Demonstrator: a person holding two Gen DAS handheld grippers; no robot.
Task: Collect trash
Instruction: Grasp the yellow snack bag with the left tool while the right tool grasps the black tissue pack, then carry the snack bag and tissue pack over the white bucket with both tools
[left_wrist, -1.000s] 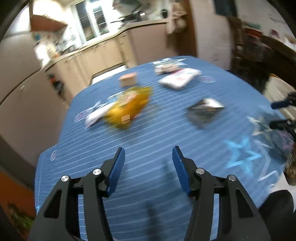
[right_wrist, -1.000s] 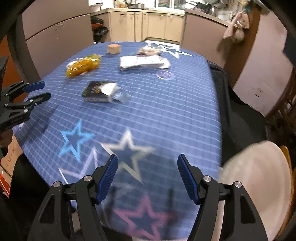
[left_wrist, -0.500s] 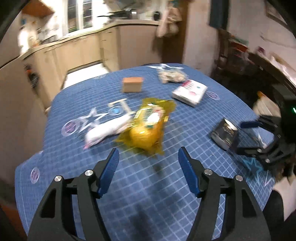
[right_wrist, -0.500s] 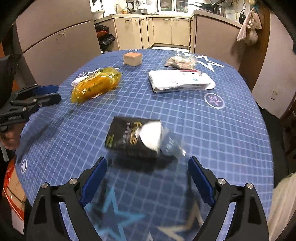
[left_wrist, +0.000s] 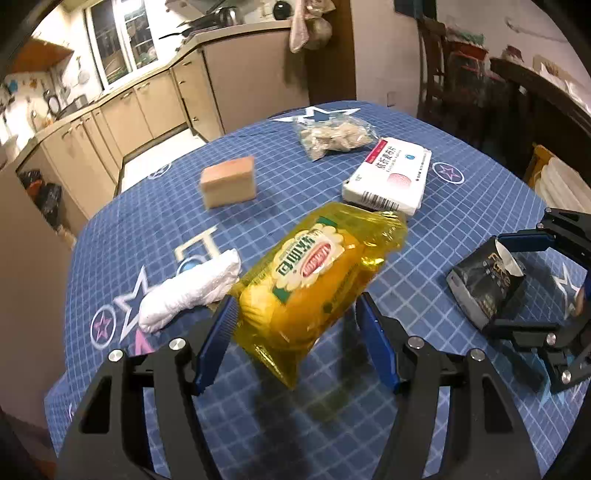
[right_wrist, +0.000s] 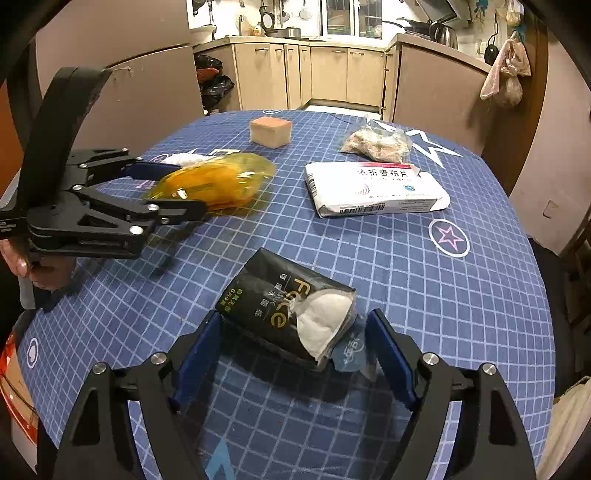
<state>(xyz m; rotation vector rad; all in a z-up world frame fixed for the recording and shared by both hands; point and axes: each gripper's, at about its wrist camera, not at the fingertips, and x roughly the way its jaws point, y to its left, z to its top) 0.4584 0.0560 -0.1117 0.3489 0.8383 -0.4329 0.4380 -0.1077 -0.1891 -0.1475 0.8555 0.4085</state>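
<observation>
A yellow snack bag (left_wrist: 314, 280) lies on the blue star tablecloth (left_wrist: 147, 229); its near end sits between the jaws of my left gripper (left_wrist: 295, 325), which is open around it. The bag (right_wrist: 214, 181) and left gripper (right_wrist: 166, 188) also show in the right wrist view. A black tissue pack (right_wrist: 280, 306) with white tissue sticking out lies between the open jaws of my right gripper (right_wrist: 291, 347). The pack (left_wrist: 487, 277) and right gripper (left_wrist: 517, 280) show at the right in the left wrist view.
A crumpled white tissue (left_wrist: 188, 288) lies left of the yellow bag. A tan block (left_wrist: 229, 182), a clear bag of bits (left_wrist: 332, 136) and a white medicine box (left_wrist: 391, 177) lie further back. Kitchen cabinets (right_wrist: 295, 77) stand behind the table.
Both grippers moved forward over the table. The left one came up to the yellow bag and the right one up to the black tissue pack; both jaws now straddle their items.
</observation>
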